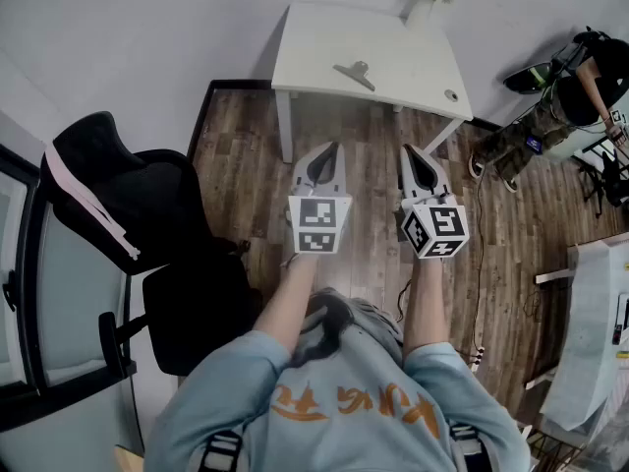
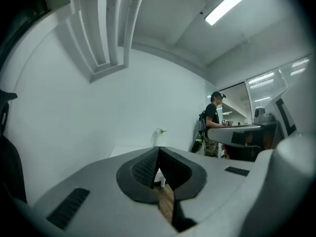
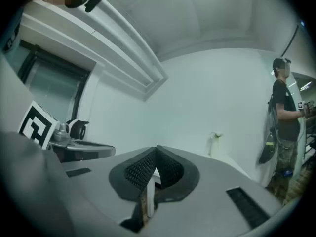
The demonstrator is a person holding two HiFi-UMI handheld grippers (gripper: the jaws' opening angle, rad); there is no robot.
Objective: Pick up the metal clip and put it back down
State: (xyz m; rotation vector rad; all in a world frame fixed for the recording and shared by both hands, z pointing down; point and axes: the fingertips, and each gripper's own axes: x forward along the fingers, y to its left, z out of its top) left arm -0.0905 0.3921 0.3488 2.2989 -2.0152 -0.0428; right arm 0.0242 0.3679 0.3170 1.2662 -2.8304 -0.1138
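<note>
A grey metal clip (image 1: 355, 73) lies on the small white table (image 1: 314, 42) by the far wall. Both grippers hang over the wooden floor, well short of the table. My left gripper (image 1: 325, 151) is shut, its black tips touching, with nothing held. My right gripper (image 1: 415, 153) is likewise shut and empty. In the left gripper view the left gripper (image 2: 158, 149) has its jaws meeting at the tip, with the white table (image 2: 123, 151) just beyond. The right gripper (image 3: 156, 148) in the right gripper view shows the same closed jaws and a table leg (image 3: 149, 201) through the gap below.
A black office chair (image 1: 128, 224) stands at my left. A small white vase with a plant (image 1: 425, 4) sits at the table's back edge, and a small round object (image 1: 451, 95) near its right corner. A person (image 1: 550, 116) stands at the right by a desk (image 1: 600, 342).
</note>
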